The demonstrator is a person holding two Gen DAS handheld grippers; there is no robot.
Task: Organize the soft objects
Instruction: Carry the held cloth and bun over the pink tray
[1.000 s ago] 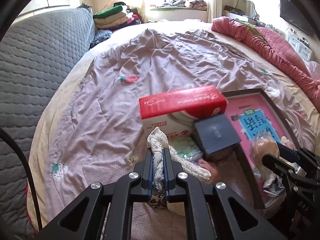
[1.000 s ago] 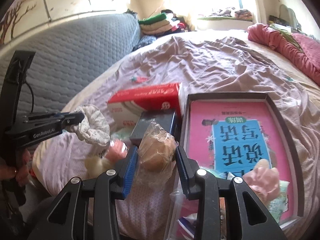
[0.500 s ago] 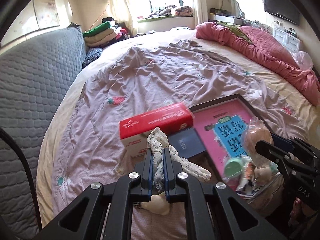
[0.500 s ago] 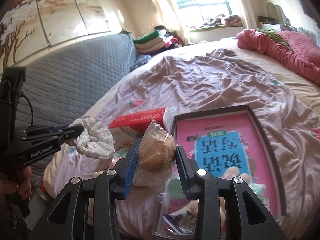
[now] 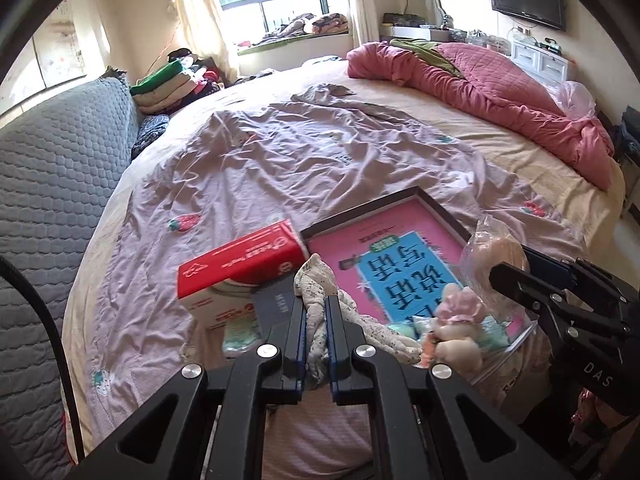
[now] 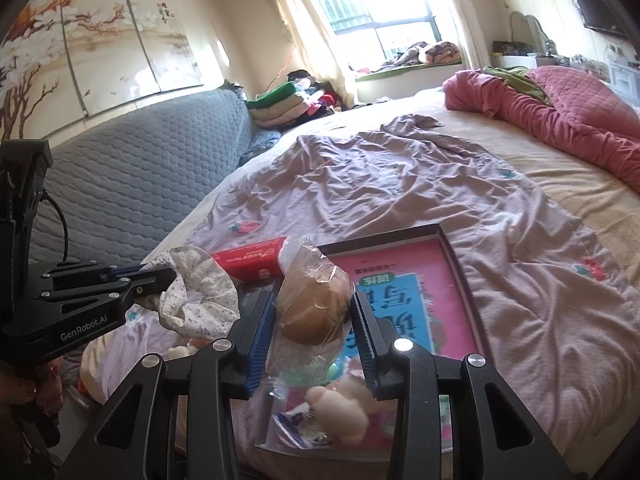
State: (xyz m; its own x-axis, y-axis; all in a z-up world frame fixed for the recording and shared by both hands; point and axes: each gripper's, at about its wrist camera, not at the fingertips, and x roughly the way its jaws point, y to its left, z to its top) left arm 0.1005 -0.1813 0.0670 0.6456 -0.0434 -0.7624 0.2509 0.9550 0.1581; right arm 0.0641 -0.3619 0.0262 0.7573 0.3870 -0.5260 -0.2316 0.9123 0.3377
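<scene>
My left gripper [image 5: 316,312] is shut on a white floral fabric scrunchie [image 5: 320,280], which droops to the right of the jaws; the scrunchie [image 6: 200,292] and left gripper [image 6: 160,276] also show at the left of the right wrist view. My right gripper [image 6: 314,316] is shut on a tan round soft thing in a clear plastic bag [image 6: 314,304], held above the bed; the same bag [image 5: 494,252] appears at the right of the left wrist view. Below lie a pink plush toy [image 5: 460,308] and a cream soft toy [image 6: 340,408] on a framed tray with a pink book [image 5: 404,256].
A red and white tissue box [image 5: 240,268] and a dark blue box [image 5: 276,304] sit left of the tray on the mauve strawberry sheet [image 5: 300,160]. A grey quilted headboard [image 5: 48,184] runs along the left. A red quilt [image 5: 480,88] lies at the far right.
Both grippers rose and drew back from the bed with their loads still clamped. The tissue box, tray and toys now appear smaller and lower in both views.
</scene>
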